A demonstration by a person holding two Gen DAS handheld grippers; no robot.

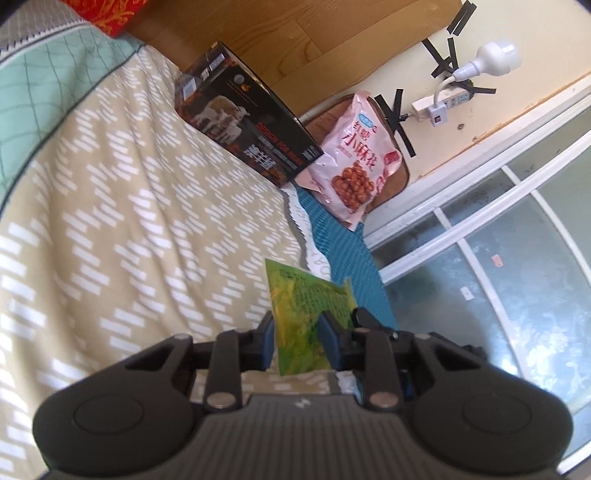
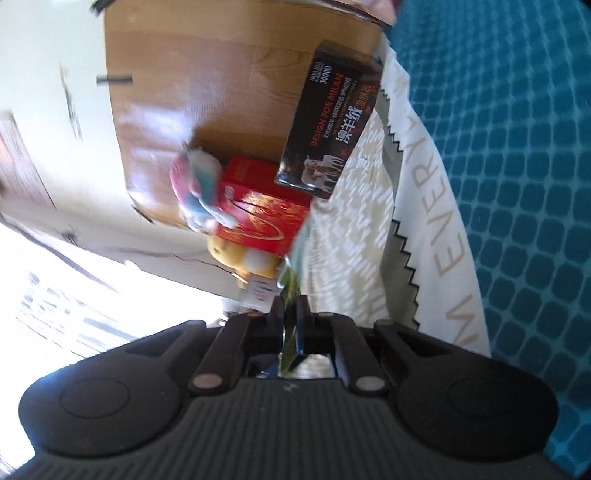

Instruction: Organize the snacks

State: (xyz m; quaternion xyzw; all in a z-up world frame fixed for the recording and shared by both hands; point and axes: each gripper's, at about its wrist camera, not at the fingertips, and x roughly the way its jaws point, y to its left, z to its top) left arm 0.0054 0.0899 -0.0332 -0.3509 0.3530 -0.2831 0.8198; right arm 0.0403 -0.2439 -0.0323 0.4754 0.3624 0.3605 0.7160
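A green snack packet (image 1: 303,317) stands on edge between the pads of the left gripper (image 1: 297,334), which is clamped on its lower part; the packet's top sticks out ahead of the fingers, over a beige patterned bedspread (image 1: 147,221). The right gripper (image 2: 291,325) is closed on the thin edge of a green packet (image 2: 290,295) too, seen edge-on between its fingers. Well ahead of the left gripper, a black box (image 1: 251,122) printed with sheep stands on the bed against a wooden headboard (image 1: 277,33), and just to its right leans a pink snack bag (image 1: 354,155). Ahead of the right gripper sit the same black box, a red box (image 2: 262,218) and soft toys (image 2: 199,184).
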